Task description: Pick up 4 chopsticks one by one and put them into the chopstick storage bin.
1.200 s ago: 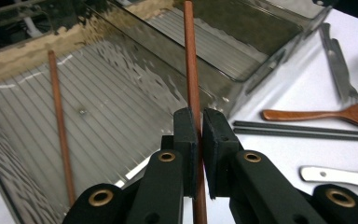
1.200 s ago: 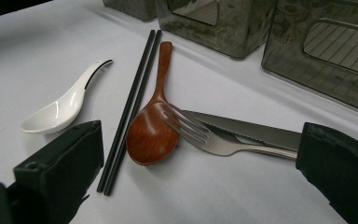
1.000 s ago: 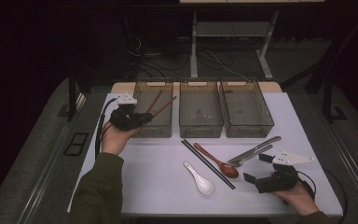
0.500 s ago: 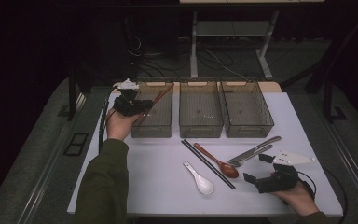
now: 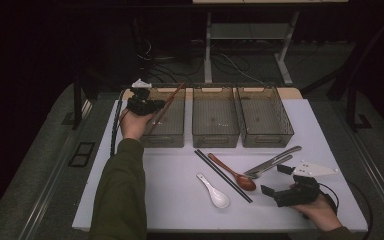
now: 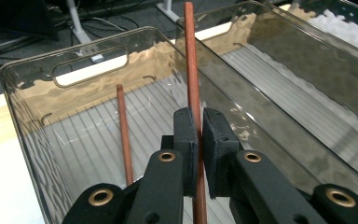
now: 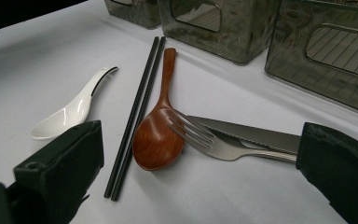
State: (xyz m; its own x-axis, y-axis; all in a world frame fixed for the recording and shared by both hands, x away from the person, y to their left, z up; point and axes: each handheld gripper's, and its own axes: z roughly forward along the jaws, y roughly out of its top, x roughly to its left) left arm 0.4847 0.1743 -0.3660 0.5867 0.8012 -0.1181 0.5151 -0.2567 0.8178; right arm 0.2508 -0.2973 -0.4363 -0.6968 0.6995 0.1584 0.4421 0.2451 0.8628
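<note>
Wooden chopstick pinched in left gripper over smoky bin — right gripper wide.

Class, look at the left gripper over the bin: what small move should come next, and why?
Probably lower and open the left gripper: it is shut on one brown chopstick above the left bin, where another chopstick already lies.
</note>
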